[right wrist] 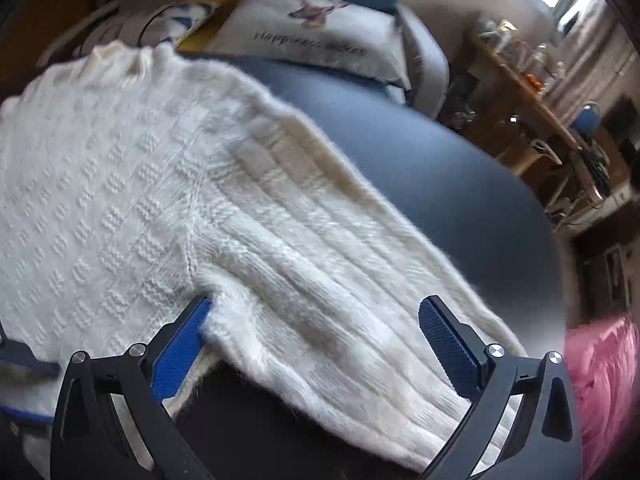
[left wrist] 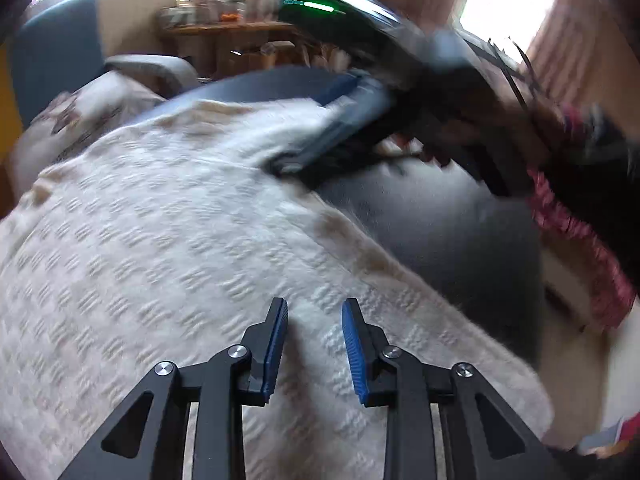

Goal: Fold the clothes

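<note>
A cream knitted sweater (left wrist: 160,220) lies spread flat on a dark round table (left wrist: 440,220). My left gripper (left wrist: 315,304) hovers over the sweater's body, open by a narrow gap, with only flat knit showing between its blue pads. In the right wrist view the ribbed sleeve (right wrist: 320,280) runs from the shoulder seam toward the lower right. My right gripper (right wrist: 316,312) is wide open and straddles that sleeve, its left fingertip close to the armpit. From the left wrist view the right gripper (left wrist: 308,152) is blurred, low over the sweater's far edge, held by a hand in a pink-cuffed sleeve (left wrist: 576,236).
A cushion with printed writing (right wrist: 312,36) rests on a blue chair behind the table. A wooden shelf with jars (right wrist: 520,76) stands at the back right. Pink fabric (right wrist: 600,380) is off the table's right edge. Bare tabletop (right wrist: 440,184) lies right of the sleeve.
</note>
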The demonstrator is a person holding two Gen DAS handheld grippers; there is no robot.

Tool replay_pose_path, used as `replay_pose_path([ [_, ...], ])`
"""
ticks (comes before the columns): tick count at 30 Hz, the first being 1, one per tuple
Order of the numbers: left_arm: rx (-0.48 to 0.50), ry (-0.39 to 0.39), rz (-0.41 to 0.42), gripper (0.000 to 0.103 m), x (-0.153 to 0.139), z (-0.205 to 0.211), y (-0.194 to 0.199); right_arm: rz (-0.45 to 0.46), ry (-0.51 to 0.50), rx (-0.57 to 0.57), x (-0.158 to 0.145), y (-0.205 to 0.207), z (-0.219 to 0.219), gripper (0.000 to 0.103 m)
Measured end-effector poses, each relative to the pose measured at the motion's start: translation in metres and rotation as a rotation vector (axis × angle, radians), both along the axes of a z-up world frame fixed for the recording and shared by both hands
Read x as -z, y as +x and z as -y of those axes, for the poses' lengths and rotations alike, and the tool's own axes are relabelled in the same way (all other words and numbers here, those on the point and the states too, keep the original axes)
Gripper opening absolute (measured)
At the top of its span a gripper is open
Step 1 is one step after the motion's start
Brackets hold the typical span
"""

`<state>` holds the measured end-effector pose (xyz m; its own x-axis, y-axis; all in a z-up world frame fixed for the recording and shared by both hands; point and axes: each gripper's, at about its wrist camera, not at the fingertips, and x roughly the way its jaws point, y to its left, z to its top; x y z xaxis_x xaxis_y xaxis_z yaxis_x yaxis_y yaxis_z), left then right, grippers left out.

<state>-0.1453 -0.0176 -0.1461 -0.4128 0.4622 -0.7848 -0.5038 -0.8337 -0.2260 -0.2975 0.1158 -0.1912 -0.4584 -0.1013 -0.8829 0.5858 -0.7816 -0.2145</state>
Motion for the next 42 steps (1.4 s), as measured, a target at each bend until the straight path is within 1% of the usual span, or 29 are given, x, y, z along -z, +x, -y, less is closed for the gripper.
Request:
replay_pose_path([
  [2, -0.063, 0.045, -0.026, 0.027, -0.01, 0.023, 0.012, 0.003, -0.037, -0.047, -0.016, 0.021, -0.002, 0.103],
  [4, -0.13, 0.056, -0.036, 0.027, -0.013, 0.045, 0.026, 0.006, -0.061, -0.127, -0.027, 0.048, 0.003, 0.103],
  [5, -0.163, 0.058, -0.039, 0.027, -0.014, 0.056, 0.032, -0.005, -0.032, -0.176, -0.027, 0.065, 0.009, 0.103],
  [7, -0.221, 0.001, -0.008, 0.027, -0.005, 0.073, 0.041, -0.065, 0.132, -0.182, -0.01, 0.078, 0.02, 0.103],
  [8, -0.249, -0.034, 0.012, 0.027, 0.001, 0.08, 0.045, -0.06, 0.168, -0.165, 0.0, 0.074, 0.02, 0.103],
  [9, -0.275, -0.102, 0.039, 0.027, 0.009, 0.085, 0.051, -0.056, 0.205, -0.149, 0.011, 0.069, 0.021, 0.103],
  [10, -0.285, -0.136, 0.043, 0.027, 0.014, 0.089, 0.059, -0.05, 0.224, -0.127, 0.017, 0.065, 0.02, 0.103],
  [12, -0.285, -0.109, 0.024, 0.027, 0.008, 0.098, 0.075, -0.033, 0.173, -0.057, 0.009, 0.055, 0.012, 0.103],
  [13, -0.29, -0.091, 0.015, 0.027, 0.004, 0.103, 0.082, -0.042, 0.151, -0.038, 0.001, 0.057, 0.009, 0.103],
  [15, -0.344, -0.074, -0.012, 0.027, -0.002, 0.113, 0.093, -0.031, 0.064, -0.027, -0.017, 0.072, 0.005, 0.103],
  [16, -0.378, -0.071, -0.016, 0.027, -0.005, 0.12, 0.099, -0.005, -0.003, -0.036, -0.024, 0.083, 0.005, 0.103],
  [17, -0.416, -0.058, -0.017, 0.027, -0.007, 0.128, 0.105, 0.057, -0.113, -0.067, -0.029, 0.102, 0.008, 0.103],
  [18, -0.457, -0.035, -0.02, 0.027, -0.007, 0.14, 0.112, 0.106, -0.18, -0.098, -0.029, 0.116, 0.014, 0.103],
  [19, -0.496, -0.043, -0.012, 0.028, -0.004, 0.149, 0.117, 0.151, -0.232, -0.13, -0.027, 0.13, 0.021, 0.103],
  [20, -0.534, -0.068, 0.003, 0.028, 0.001, 0.157, 0.12, 0.188, -0.242, -0.161, -0.019, 0.144, 0.03, 0.103],
  [21, -0.576, -0.127, 0.031, 0.028, 0.01, 0.165, 0.124, 0.223, -0.246, -0.187, -0.009, 0.154, 0.039, 0.103],
  [22, -0.601, -0.143, 0.039, 0.028, 0.014, 0.171, 0.128, 0.245, -0.225, -0.193, 0.003, 0.157, 0.043, 0.102],
  [23, -0.614, -0.12, 0.038, 0.028, 0.012, 0.175, 0.131, 0.252, -0.169, -0.188, 0.018, 0.161, 0.048, 0.103],
  [24, -0.626, -0.095, 0.04, 0.028, 0.008, 0.178, 0.134, 0.252, -0.135, -0.179, 0.028, 0.164, 0.052, 0.103],
  [25, -0.637, -0.07, 0.041, 0.028, 0.004, 0.181, 0.137, 0.243, -0.158, -0.154, 0.025, 0.164, 0.05, 0.103],
  [27, -0.633, -0.038, -0.005, 0.028, -0.006, 0.183, 0.151, 0.263, -0.197, -0.09, 0.014, 0.166, 0.042, 0.103],
  [28, -0.624, -0.032, -0.022, 0.028, -0.008, 0.182, 0.159, 0.256, -0.218, -0.097, 0.008, 0.173, 0.038, 0.103],
  [30, -0.639, -0.088, 0.023, 0.028, 0.006, 0.18, 0.167, 0.24, -0.213, -0.137, 0.004, 0.195, 0.036, 0.103],
  [31, -0.647, -0.099, 0.022, 0.027, 0.01, 0.18, 0.173, 0.246, -0.191, -0.143, 0.01, 0.203, 0.035, 0.103],
  [32, -0.655, -0.096, 0.004, 0.028, 0.012, 0.18, 0.18, 0.254, -0.181, -0.137, 0.017, 0.206, 0.035, 0.103],
  [36, -0.623, 0.008, -0.013, 0.028, -0.012, 0.182, 0.205, 0.209, -0.18, -0.086, 0.025, 0.217, 0.031, 0.103],
  [37, -0.612, 0.016, -0.01, 0.028, -0.014, 0.181, 0.211, 0.208, -0.188, -0.067, 0.02, 0.218, 0.03, 0.103],
  [40, -0.579, 0.007, 0.005, 0.028, -0.009, 0.174, 0.224, 0.184, -0.239, -0.135, -0.001, 0.245, 0.04, 0.103],
  [42, -0.556, 0.001, 0.015, 0.028, -0.005, 0.17, 0.233, 0.169, -0.213, -0.216, -0.005, 0.271, 0.053, 0.103],
])
